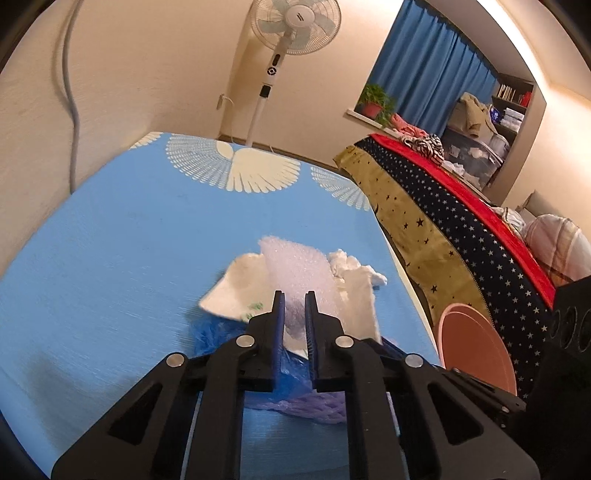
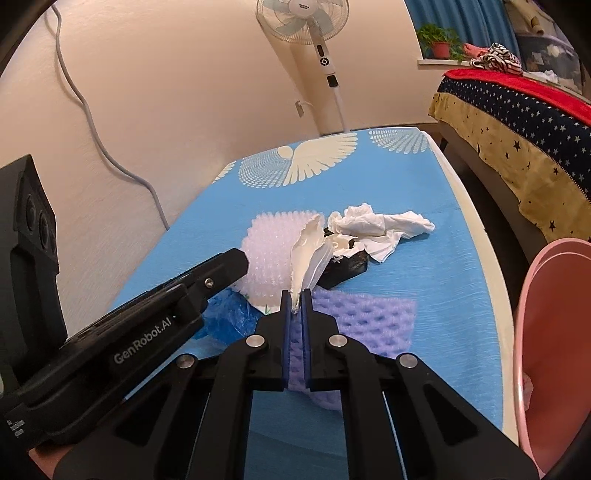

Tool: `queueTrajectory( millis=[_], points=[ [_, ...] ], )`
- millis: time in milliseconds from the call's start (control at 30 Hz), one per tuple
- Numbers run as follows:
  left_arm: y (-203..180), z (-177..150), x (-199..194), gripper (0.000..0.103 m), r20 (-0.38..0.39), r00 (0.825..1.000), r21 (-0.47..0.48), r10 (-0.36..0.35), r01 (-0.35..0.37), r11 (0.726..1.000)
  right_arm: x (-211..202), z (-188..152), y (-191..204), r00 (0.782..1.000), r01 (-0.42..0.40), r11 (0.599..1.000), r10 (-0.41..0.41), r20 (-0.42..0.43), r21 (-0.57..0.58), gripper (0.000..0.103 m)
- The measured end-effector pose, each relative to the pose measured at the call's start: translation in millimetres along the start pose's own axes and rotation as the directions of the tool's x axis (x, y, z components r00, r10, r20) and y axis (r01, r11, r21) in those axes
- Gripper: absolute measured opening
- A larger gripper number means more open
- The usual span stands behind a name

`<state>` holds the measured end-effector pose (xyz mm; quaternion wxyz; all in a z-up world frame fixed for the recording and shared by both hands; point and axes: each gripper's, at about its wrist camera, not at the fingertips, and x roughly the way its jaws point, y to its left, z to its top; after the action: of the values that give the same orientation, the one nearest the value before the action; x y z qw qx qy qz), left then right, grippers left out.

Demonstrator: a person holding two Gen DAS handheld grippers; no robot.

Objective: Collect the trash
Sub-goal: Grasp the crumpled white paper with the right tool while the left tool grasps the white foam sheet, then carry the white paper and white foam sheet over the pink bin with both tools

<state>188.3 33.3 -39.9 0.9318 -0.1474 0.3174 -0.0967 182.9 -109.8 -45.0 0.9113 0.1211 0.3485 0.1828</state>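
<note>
A pile of trash lies on the blue table [image 2: 424, 206]: white bubble wrap [image 2: 269, 240], crumpled white tissue [image 2: 380, 223], a black wrapper [image 2: 345, 267], a blue plastic bag [image 2: 229, 317] and a purple foam sheet [image 2: 362, 317]. My right gripper [image 2: 295, 299] is shut on a white paper piece [image 2: 306, 254] and holds it upright. My left gripper [image 1: 294, 299] is narrowly closed on the bubble wrap [image 1: 299, 269]; the left gripper also shows in the right wrist view [image 2: 236, 264] at the bubble wrap's left edge. White paper [image 1: 236, 291] lies beside it.
A pink bin [image 2: 554, 332] stands at the table's right edge, also seen in the left wrist view [image 1: 476, 347]. A bed with a star-patterned cover [image 1: 461, 229] lies to the right. A standing fan [image 1: 291, 29] and a wall cable [image 2: 92, 122] are behind the table.
</note>
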Motion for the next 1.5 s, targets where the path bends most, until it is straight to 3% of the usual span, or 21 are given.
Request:
queueTrajectory(
  millis=[200,533,900,1500],
  points=[
    [-2.4,9.7,-29.7,0.010,0.063,0.998,0.006,0.008,-0.009,1.000,-20.7,0.8,2.3,1.000,0.013,1.000,-0.013,0.009,-0.004,0.003],
    [-7.7,12.3,-83.2,0.010,0.154,0.985,0.024,0.076,-0.080,0.996,-68.3,4.4,8.1,0.996,0.056,0.998,-0.054,0.066,-0.023,0.003],
    [-16.9,1.6,-117.5,0.010,0.180,0.978,0.057,0.108,-0.120,0.991,-117.2,5.7,11.7,0.988,0.081,0.997,-0.079,0.134,-0.016,0.002],
    [-39.5,-14.2,-138.6,0.010,0.168,0.982,0.118,0.087,-0.108,0.987,-171.9,1.3,5.3,0.972,0.133,0.991,-0.130,0.195,-0.002,0.002]
  ],
)
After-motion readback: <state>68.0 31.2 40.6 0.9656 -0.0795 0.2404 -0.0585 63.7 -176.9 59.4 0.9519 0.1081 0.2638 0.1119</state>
